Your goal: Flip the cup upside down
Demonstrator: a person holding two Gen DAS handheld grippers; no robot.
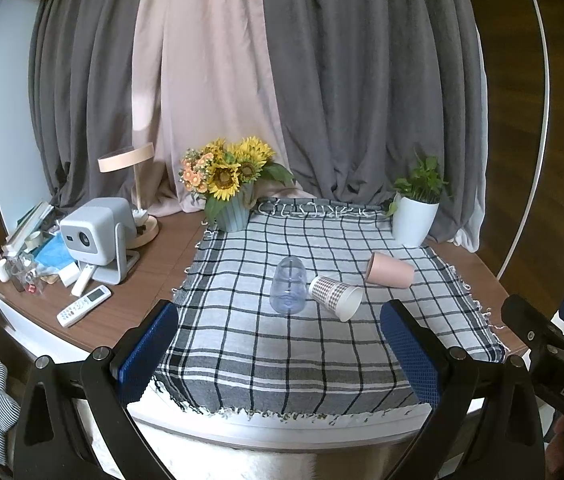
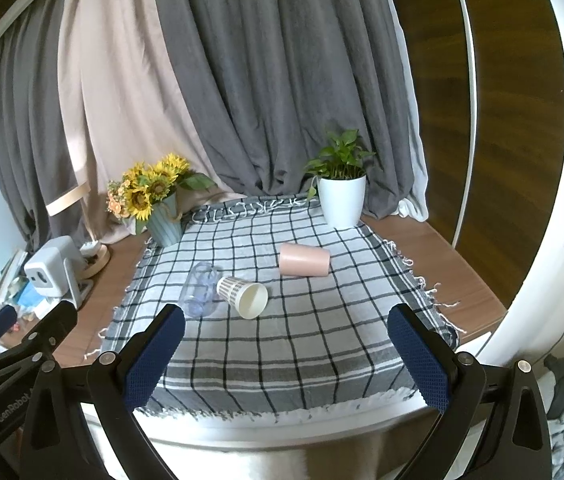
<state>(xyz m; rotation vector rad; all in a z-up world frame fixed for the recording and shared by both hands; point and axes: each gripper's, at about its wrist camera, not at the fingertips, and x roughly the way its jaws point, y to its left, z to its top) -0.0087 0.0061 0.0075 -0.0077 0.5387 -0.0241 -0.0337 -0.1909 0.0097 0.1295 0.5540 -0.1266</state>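
Observation:
Three cups lie on their sides on a checked cloth (image 1: 282,360): a clear plastic cup (image 1: 288,285), a checkered paper cup (image 1: 335,297) with its mouth toward me, and a pink cup (image 1: 389,270). They also show in the right wrist view: clear cup (image 2: 200,289), paper cup (image 2: 243,296), pink cup (image 2: 304,260). My left gripper (image 1: 280,356) is open and empty above the table's near edge, short of the cups. My right gripper (image 2: 287,360) is open and empty, also at the near edge.
A sunflower pot (image 1: 230,192) stands at the cloth's back left, a white plant pot (image 1: 415,216) at the back right. Left of the cloth are a small projector (image 1: 96,236), a remote (image 1: 84,306), a lamp and clutter. Curtains hang behind.

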